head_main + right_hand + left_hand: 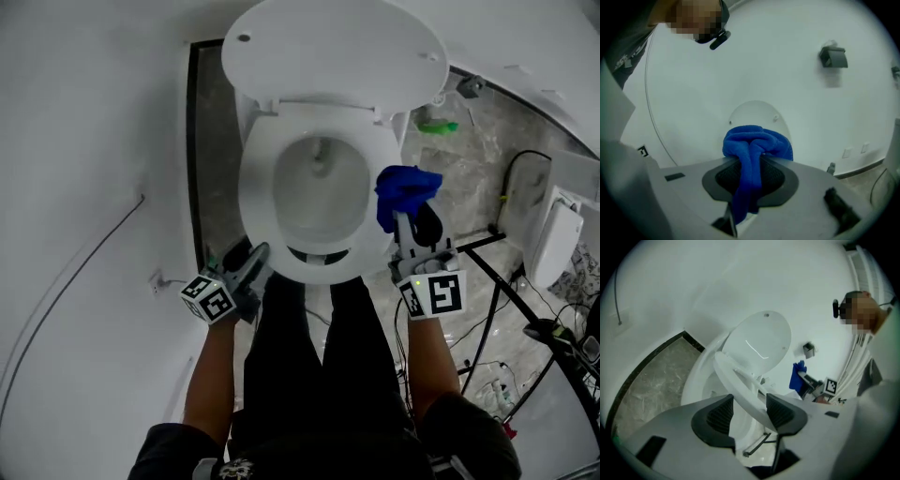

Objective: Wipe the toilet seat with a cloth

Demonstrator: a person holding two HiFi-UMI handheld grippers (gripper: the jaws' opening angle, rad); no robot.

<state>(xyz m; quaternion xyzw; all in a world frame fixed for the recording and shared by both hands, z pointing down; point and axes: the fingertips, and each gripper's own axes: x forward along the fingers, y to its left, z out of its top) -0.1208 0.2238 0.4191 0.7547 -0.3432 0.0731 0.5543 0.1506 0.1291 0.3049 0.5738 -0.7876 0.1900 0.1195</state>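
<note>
The white toilet's lid [333, 47] stands up against the wall, and the toilet seat [253, 202] rings the bowl. My left gripper [251, 262] is at the seat's front left rim. In the left gripper view its jaws [750, 411] are shut on the seat [740, 380], which looks raised a little off the bowl, with the lid [761, 341] behind it. My right gripper [408, 223] hovers at the bowl's right side, shut on a bunched blue cloth [405, 190]. The right gripper view has the cloth [757, 145] pinched between the pads [776, 176] and hanging below them.
Black trousered legs [319, 356] stand right in front of the bowl. A green item [438, 127], black cables [487, 319] and a white appliance [553, 225] lie on the marble floor to the right. A white wall with a thin cable [75, 272] closes the left side.
</note>
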